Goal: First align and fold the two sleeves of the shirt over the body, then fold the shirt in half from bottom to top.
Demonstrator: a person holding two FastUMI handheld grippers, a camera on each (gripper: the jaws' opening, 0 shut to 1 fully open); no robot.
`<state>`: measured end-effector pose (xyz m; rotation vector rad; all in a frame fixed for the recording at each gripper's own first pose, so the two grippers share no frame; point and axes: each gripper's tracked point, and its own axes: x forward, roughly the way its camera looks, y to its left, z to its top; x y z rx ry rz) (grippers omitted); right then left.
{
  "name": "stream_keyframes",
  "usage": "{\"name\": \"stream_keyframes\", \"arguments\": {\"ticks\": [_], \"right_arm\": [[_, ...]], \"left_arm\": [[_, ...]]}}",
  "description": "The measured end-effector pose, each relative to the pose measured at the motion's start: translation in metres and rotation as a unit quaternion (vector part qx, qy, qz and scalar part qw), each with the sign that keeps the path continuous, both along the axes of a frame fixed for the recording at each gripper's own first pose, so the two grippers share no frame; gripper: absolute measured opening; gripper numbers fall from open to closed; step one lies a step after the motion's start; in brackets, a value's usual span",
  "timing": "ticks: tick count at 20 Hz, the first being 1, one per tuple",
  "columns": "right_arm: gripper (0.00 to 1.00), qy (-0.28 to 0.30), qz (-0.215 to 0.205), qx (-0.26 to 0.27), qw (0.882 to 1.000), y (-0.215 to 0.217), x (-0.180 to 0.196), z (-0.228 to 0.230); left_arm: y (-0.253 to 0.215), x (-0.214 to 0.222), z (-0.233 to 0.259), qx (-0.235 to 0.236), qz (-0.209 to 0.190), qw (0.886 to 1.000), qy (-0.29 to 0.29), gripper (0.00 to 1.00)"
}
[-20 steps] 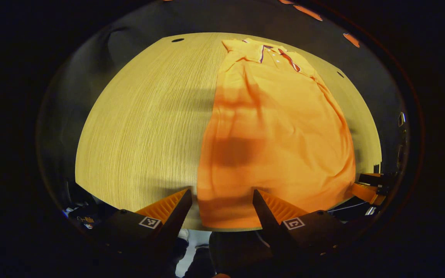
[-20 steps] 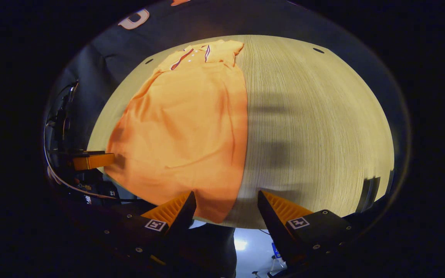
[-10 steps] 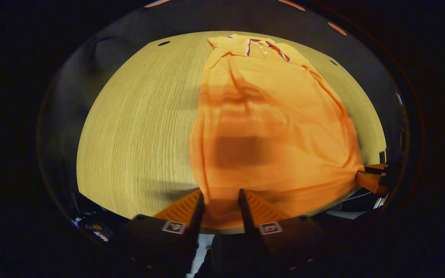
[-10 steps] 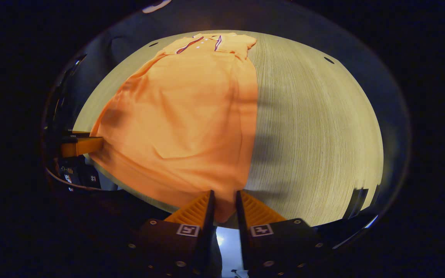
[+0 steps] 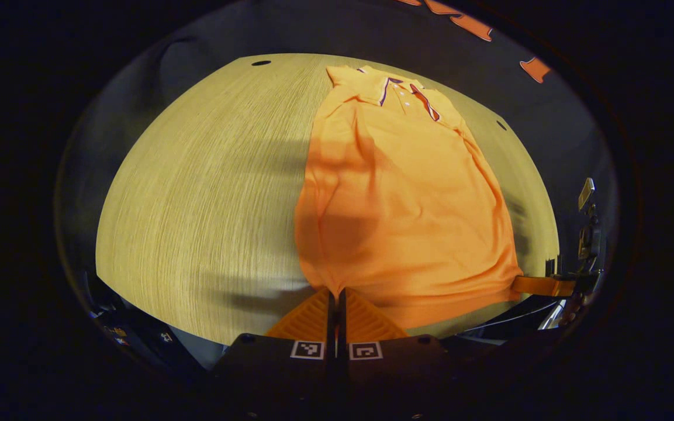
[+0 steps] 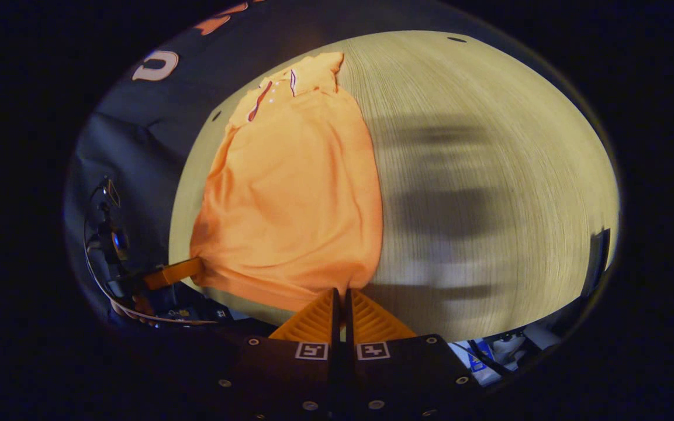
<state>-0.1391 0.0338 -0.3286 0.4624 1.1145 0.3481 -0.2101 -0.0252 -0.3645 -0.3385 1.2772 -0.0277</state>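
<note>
Shirt (image 5: 401, 193) on table (image 5: 196, 193), sleeves tucked from sight, left gripper (image 5: 335, 290) and right gripper (image 6: 341, 290) each pinching a hem corner.

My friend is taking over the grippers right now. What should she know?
Left hand-held gripper: shut on the shirt at one bottom hem corner.
Right hand-held gripper: shut on the shirt's other bottom hem corner.
The shirt lies lengthwise on the wooden table, collar at the far end, hem at the near edge.
Done: sleeves look already folded over the body, since the shirt is a narrow strip.
Left: lift both corners together, carry the hem up to the collar, lay it flat, let go.
</note>
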Motion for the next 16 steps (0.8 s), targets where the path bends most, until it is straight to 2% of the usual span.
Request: {"name": "stream_keyframes", "arguments": {"ticks": [2, 4, 10, 14, 16], "right_arm": [[0.04, -0.02, -0.032, 0.018, 0.999, -0.004, 0.02, 0.011], [0.03, -0.034, -0.041, 0.05, 0.997, 0.001, 0.029, 0.026], [0.02, -0.074, -0.036, 0.09, 0.993, 0.001, 0.051, 0.061], [0.02, -0.099, -0.025, 0.079, 0.992, -0.005, 0.07, 0.073], [0.02, -0.109, -0.023, 0.093, 0.989, -0.002, 0.08, 0.084]], "left_arm": [[-0.001, 0.011, 0.01, -0.003, 0.0, 1.0, -0.015, 0.01], [-0.001, 0.024, 0.018, 0.005, -0.004, 1.0, -0.027, 0.01], [-0.003, 0.065, 0.047, 0.026, -0.015, 0.997, -0.075, 0.01], [0.001, 0.096, 0.067, 0.038, -0.003, 0.993, -0.109, 0.01], [0.004, 0.112, 0.074, 0.046, 0.001, 0.992, -0.119, 0.01]]}}
